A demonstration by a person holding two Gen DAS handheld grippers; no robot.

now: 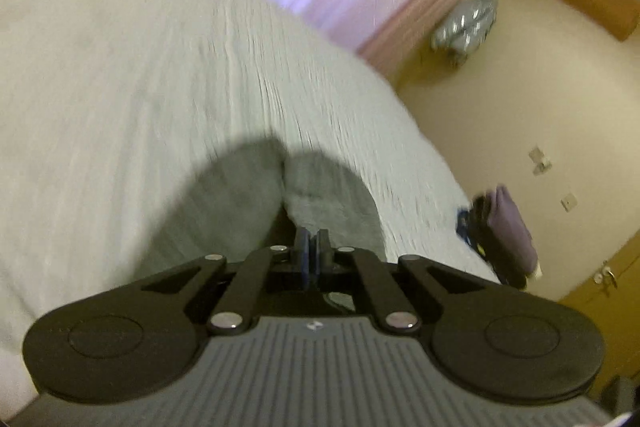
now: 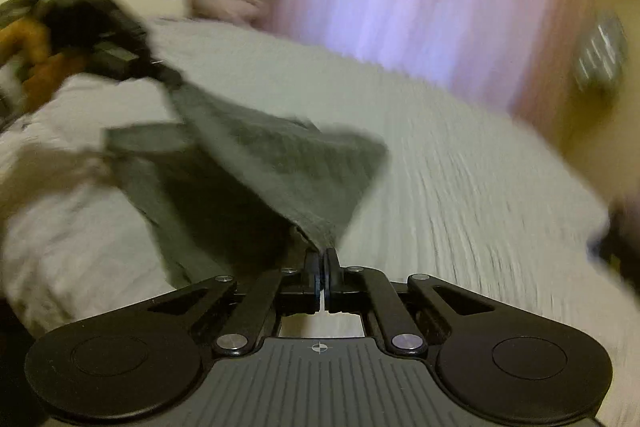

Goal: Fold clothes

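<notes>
Item: grey garment point(image 2: 256, 163). You are pinching one corner in the closed right gripper point(image 2: 323, 263) and another in the closed left gripper point(image 1: 312, 241), cloth hanging stretched between both jaws above the bed point(image 2: 460, 167). Folds are remaining unlaid; stage unclear.

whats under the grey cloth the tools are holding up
The grey cloth hangs between the left tool and the right tool, both shut on it. Under it lies the white bedspread. The part directly beneath the cloth is covered, so anything there is hidden.
</notes>
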